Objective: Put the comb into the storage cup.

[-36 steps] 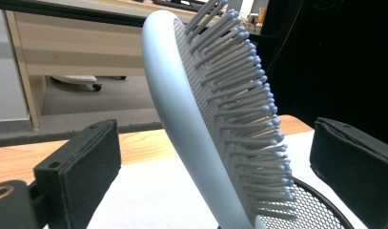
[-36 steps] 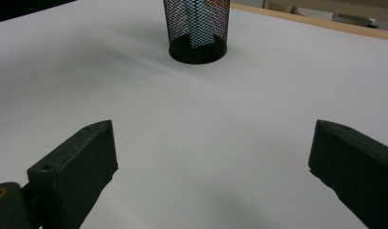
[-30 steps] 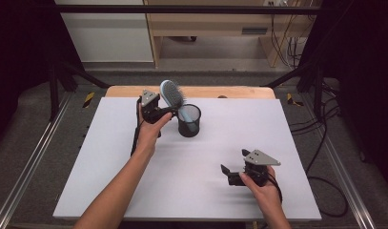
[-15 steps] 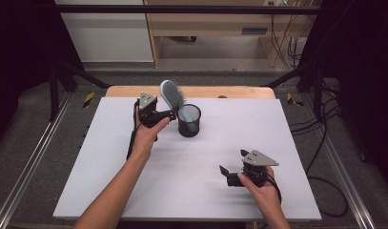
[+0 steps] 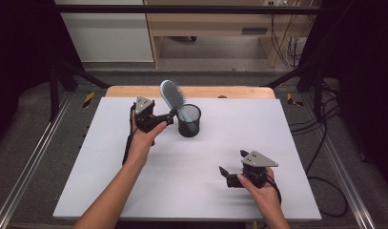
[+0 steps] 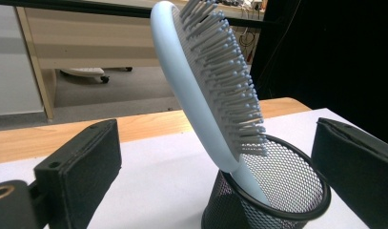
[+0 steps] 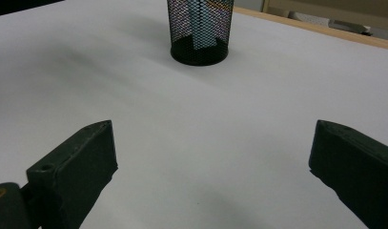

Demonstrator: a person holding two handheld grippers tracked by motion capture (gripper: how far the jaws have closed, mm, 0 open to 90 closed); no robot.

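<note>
Both jaws of the left hand-held gripper (image 5: 170,116) stand wide apart around the hairbrush (image 6: 206,90), which leans handle-down in the mesh cup (image 6: 272,200) at the worktop's (image 5: 110,181) far centre; retract level, avoiding the bristles and cup rim.

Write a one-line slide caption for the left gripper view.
Open left gripper faces a pale blue hairbrush standing handle-down in a black mesh cup.
</note>
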